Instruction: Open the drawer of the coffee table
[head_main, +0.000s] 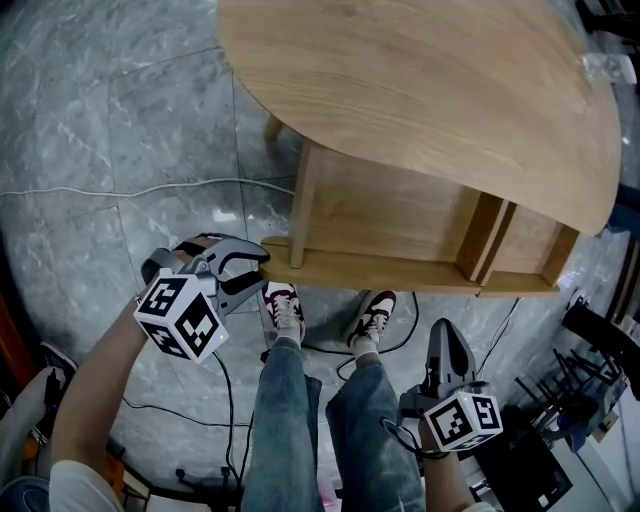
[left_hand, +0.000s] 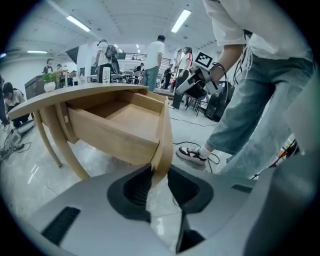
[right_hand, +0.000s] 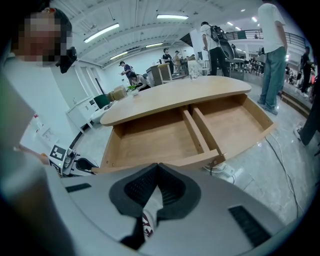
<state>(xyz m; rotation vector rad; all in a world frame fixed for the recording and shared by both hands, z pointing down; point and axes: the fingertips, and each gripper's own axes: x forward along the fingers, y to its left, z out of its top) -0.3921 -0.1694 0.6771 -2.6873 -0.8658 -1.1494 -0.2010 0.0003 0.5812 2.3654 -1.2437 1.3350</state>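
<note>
Left gripper view: boxy pale-wood drawer (left_hand: 110, 132)

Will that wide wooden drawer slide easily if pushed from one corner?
Probably stiff: the drawer is wood board with a centre divider. Wide, and gripped at one end by the left gripper, it may skew and bind.

Two-compartment wooden drawer (head_main: 380, 272) sits pulled out under the curved wooden table (head_main: 420, 90); left gripper (head_main: 258, 268) on its left front corner, right gripper (head_main: 446, 328) before it, apart.

A white cable (head_main: 150, 187) crosses the grey marble floor (head_main: 90, 100) — a black cable (head_main: 230, 410) trails nearby.
</note>
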